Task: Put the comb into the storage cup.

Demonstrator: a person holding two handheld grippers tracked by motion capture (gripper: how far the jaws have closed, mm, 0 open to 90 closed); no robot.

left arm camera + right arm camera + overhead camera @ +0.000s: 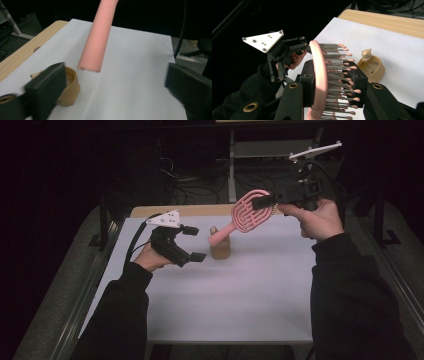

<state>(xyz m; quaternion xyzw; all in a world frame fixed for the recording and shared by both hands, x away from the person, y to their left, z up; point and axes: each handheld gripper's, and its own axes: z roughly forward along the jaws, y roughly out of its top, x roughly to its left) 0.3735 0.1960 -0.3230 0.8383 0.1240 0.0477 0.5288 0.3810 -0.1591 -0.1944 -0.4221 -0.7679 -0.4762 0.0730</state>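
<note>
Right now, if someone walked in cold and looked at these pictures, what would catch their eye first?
Most likely the pink hairbrush, held up in the air above the far side of the white table, its head clamped in the right gripper with the handle slanting down. Just below the handle's tip stands a small wooden cup with a little figure on its rim. The left gripper waits open beside it, holding nothing.

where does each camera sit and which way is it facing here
High view: above the person's side, looking forward and down on the table; both forearms, left gripper, right gripper clamping the pink hairbrush.
Left gripper view: rides the left gripper, looking along its open jaws at the brush handle and wooden holder.
Right gripper view: rides the right gripper, looking across the brush bristles toward the left hand.
All three share the brush and the holder.
</note>
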